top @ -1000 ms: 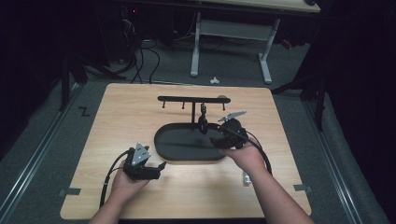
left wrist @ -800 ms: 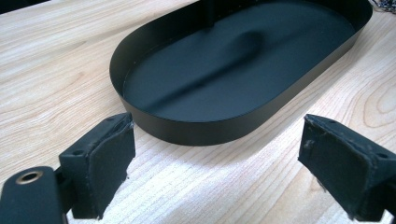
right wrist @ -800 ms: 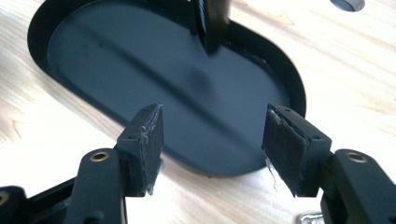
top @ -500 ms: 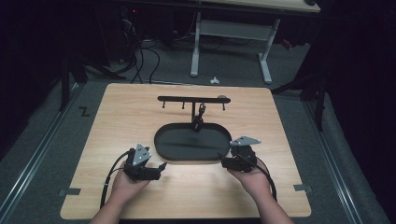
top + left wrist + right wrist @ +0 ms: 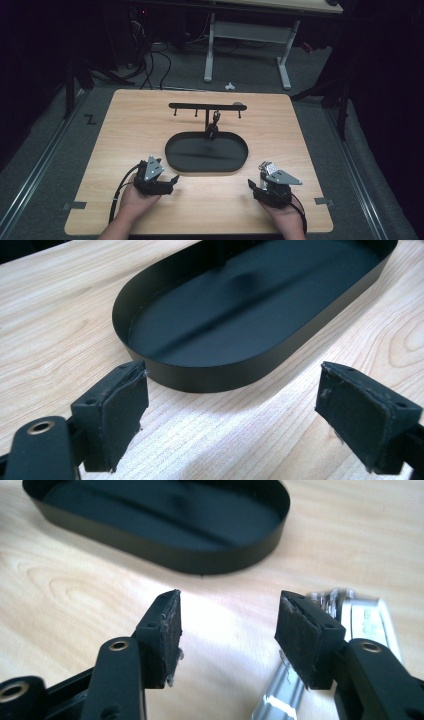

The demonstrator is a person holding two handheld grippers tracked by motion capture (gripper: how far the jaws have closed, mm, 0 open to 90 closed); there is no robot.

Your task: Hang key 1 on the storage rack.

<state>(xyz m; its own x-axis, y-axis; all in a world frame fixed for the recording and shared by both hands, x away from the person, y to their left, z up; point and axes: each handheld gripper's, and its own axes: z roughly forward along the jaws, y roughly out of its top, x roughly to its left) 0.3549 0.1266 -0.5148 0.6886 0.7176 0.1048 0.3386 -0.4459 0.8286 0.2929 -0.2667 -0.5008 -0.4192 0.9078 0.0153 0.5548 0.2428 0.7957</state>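
Left tongs [image 5: 174, 178] lower left, released, jaws just narrowing, nothing between; right tongs [image 5: 250, 184] lower right, released, narrowing, empty; tray [image 5: 206, 166] centre of counter [image 5: 125, 130].

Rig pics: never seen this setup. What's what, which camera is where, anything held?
No robot arm here: a person holds a two-jaw gripper in each hand. The high view looks down on the wooden table, with the left gripper and the right gripper resting near its front edge. The other two cameras ride on the grippers and look along their black jaws. On the table are a black oval tray and, behind it, a black hook rack. Both grippers are open and empty; their jaws have just been closing a little. A silvery object lies beside the right jaws.
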